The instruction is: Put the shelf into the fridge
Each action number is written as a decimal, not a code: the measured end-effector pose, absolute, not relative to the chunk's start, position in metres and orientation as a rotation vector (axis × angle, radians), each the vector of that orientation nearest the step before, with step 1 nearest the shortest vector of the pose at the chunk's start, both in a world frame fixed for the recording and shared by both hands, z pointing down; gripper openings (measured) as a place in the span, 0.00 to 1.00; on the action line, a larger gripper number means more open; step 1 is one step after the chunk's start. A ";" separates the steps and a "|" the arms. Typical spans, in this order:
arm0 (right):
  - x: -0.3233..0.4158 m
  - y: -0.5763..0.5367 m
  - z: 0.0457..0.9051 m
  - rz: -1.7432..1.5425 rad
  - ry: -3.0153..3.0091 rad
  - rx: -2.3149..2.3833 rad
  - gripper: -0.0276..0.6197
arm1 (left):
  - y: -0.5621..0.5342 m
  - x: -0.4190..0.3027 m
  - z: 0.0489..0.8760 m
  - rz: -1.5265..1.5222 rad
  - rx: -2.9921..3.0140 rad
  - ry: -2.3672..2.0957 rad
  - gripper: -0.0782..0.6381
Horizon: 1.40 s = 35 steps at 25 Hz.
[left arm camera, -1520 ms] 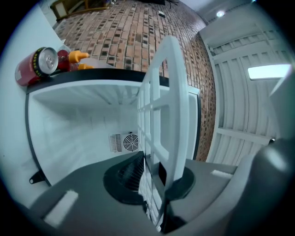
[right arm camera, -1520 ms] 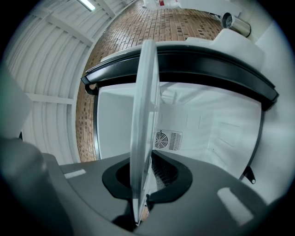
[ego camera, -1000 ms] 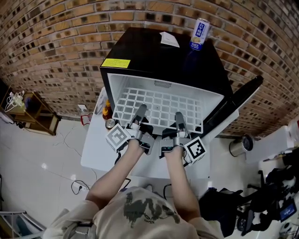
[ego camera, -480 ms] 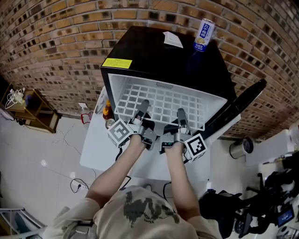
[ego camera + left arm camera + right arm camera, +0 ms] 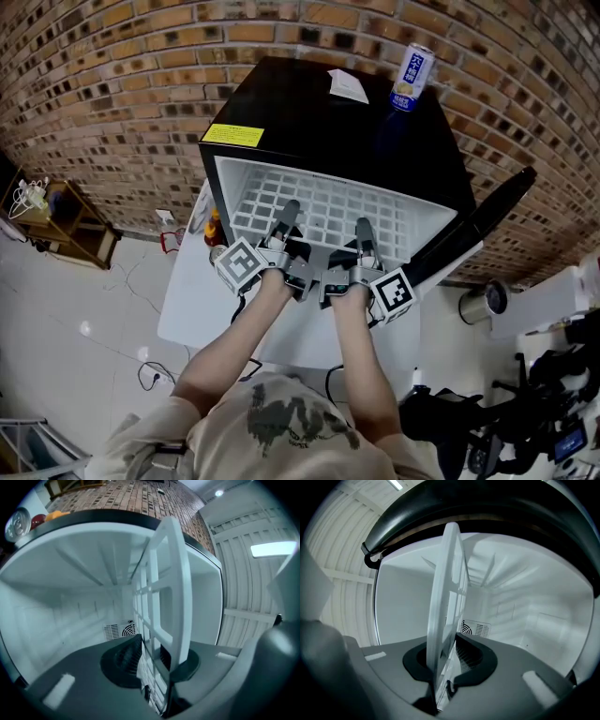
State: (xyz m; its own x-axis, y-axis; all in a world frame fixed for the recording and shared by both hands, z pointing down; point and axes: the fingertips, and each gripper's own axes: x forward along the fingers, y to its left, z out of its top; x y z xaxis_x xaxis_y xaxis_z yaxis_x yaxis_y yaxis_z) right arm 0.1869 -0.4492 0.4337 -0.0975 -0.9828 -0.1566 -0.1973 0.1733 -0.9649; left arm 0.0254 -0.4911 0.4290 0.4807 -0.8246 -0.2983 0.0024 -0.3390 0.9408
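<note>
A white grid shelf (image 5: 323,211) lies mostly inside the small black fridge (image 5: 309,112), level across its opening. My left gripper (image 5: 287,217) is shut on the shelf's near edge at the left. To its right, my right gripper (image 5: 363,232) is shut on the same edge. In the left gripper view the shelf (image 5: 164,588) runs edge-on between the jaws into the white fridge interior (image 5: 70,606). In the right gripper view the shelf (image 5: 447,597) stands edge-on between the jaws the same way, with the rear vent (image 5: 473,628) behind it.
The fridge door (image 5: 469,220) hangs open at the right. A blue drink can (image 5: 411,77) and a white paper (image 5: 349,85) sit on the fridge top. Bottles (image 5: 214,228) stand on the white table (image 5: 187,300) left of the fridge. A brick wall is behind.
Both grippers have pushed the shelf further into the fridge; less of the grid shows outside the opening than a second ago.
</note>
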 end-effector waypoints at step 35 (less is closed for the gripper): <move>0.175 -0.407 0.434 -1.029 1.509 -1.136 0.14 | -0.444 0.024 0.430 -1.049 1.737 -0.690 0.25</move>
